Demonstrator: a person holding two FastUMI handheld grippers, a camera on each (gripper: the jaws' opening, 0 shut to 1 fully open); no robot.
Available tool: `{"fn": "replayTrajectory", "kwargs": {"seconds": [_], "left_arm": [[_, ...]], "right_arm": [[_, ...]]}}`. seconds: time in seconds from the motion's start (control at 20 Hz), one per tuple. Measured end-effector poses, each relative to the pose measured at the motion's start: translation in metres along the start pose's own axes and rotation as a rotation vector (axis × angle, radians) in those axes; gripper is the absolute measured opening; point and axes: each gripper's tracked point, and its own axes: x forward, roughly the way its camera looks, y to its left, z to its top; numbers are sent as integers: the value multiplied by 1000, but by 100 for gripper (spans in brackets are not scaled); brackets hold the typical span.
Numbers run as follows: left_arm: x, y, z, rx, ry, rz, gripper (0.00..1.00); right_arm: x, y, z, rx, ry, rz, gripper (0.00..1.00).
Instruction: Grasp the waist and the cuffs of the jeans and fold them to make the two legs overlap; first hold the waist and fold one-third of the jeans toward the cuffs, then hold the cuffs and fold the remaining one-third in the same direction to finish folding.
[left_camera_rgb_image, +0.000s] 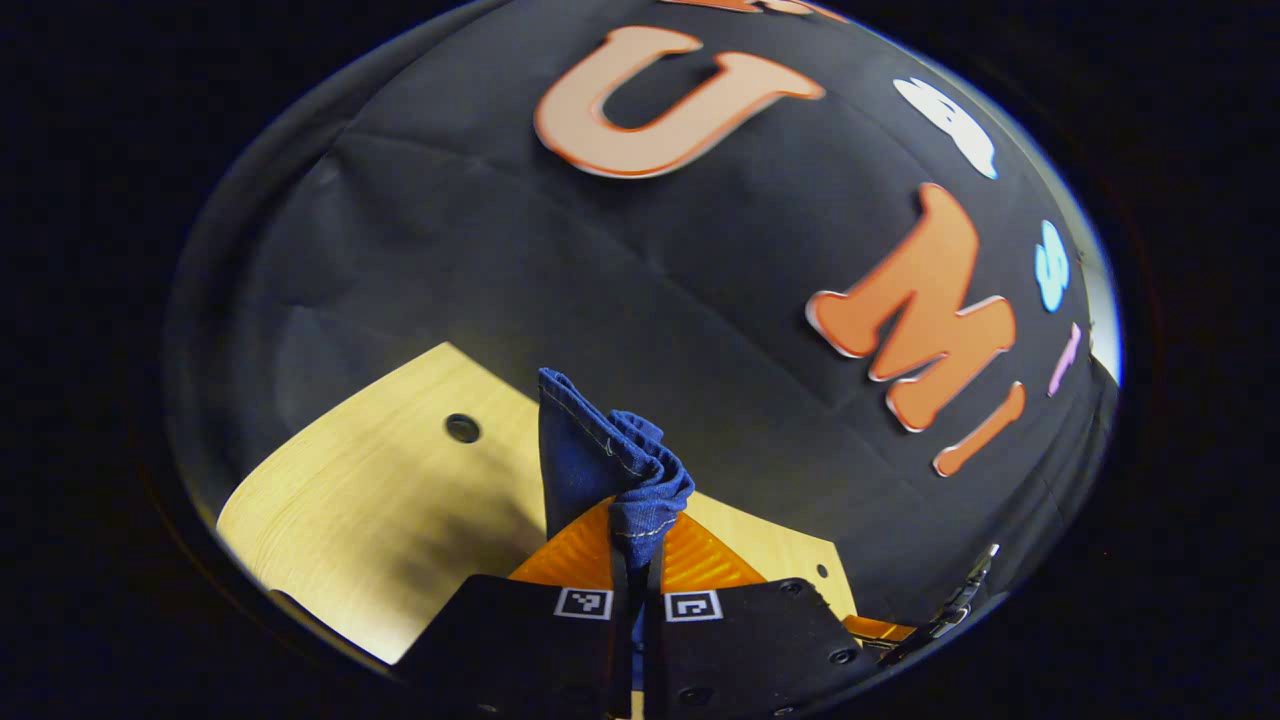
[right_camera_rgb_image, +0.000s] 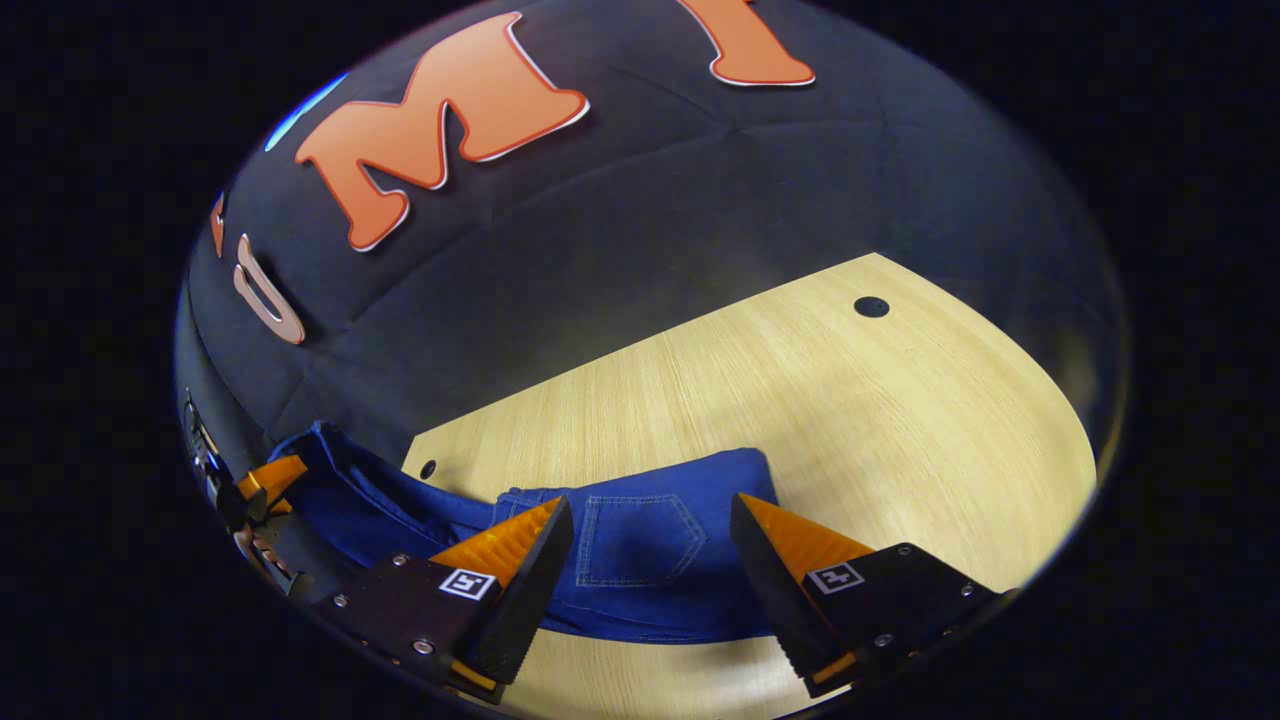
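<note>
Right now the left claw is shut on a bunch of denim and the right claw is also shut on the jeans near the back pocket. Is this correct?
Not quite. The right claw is open: in the right gripper view its fingers stand apart on either side of the back pocket, not pressing the jeans. The left claw is indeed shut on bunched denim, as the left gripper view shows.

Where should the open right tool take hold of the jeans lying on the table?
Grip the jeans at the waist edge beside the back pocket, coming from above with the open right tool, one finger sliding under the flat edge. The left tool already pinches a bunched end.
</note>
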Motion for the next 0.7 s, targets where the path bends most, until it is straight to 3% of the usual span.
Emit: {"fn": "replayTrajectory", "kwargs": {"seconds": [0.15,0.35,0.55,0.7], "left_arm": [[4,-82,-8,92,2,-71,5],[16,-171,-51,138,42,-139,5],[51,-236,-135,221,126,-156,5],[75,-254,-222,346,235,-134,5]], "right_arm": [[-22,-31,19,27,-23,5,98],[-49,-87,46,45,-57,-15,97],[-68,-144,55,85,-68,-40,97],[-74,-181,48,78,-56,-64,97]]}}
